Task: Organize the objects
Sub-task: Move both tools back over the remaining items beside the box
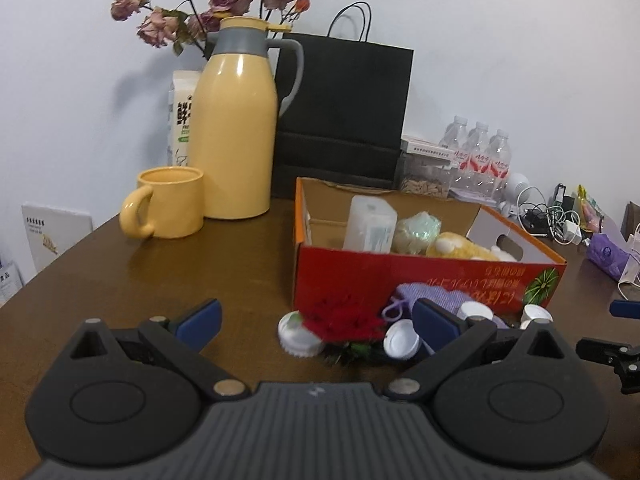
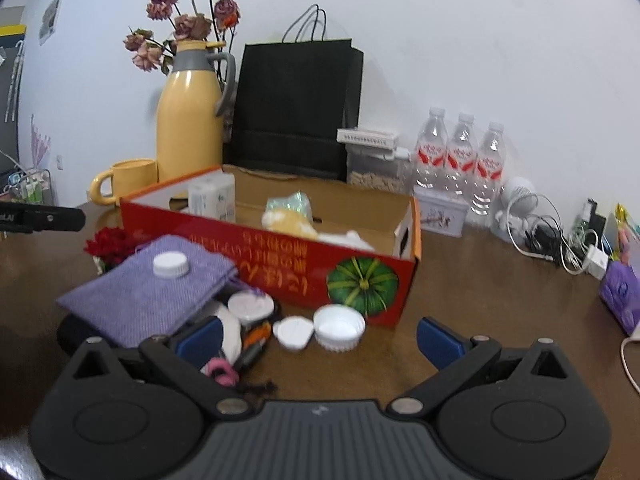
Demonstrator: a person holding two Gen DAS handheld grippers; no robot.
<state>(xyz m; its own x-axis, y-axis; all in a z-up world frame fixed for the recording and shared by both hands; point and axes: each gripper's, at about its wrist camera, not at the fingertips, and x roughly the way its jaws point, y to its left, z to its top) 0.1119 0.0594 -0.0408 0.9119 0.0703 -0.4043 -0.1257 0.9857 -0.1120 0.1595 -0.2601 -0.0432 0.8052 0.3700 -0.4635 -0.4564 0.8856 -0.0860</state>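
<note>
Left gripper (image 1: pixel 316 322) and right gripper (image 2: pixel 320 336) are both hovering with jaws spread wide, gripping nothing. Red cardboard box (image 2: pixel 280 264) is sitting mid-table; purple pouch (image 2: pixel 148 292), red flower (image 1: pixel 344 320) and white caps (image 2: pixel 339 326) are lying just before it.

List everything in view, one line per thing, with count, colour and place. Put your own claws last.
cardboard box: 1, red, table centre, open top
tissue pack: 1, white, inside box
plush toy: 1, yellow, inside box
fabric pouch: 1, purple, in front of box
bottle caps: several, white, in front of box, one on the pouch
artificial rose: 1, red, in front of box
thermos jug: 1, yellow, behind box
mug: 1, yellow, beside jug
paper bag: 1, black, by wall
water bottles: 3, clear, by wall
dried roses: bunch, pink, behind jug
left claw: open
right claw: open
</note>
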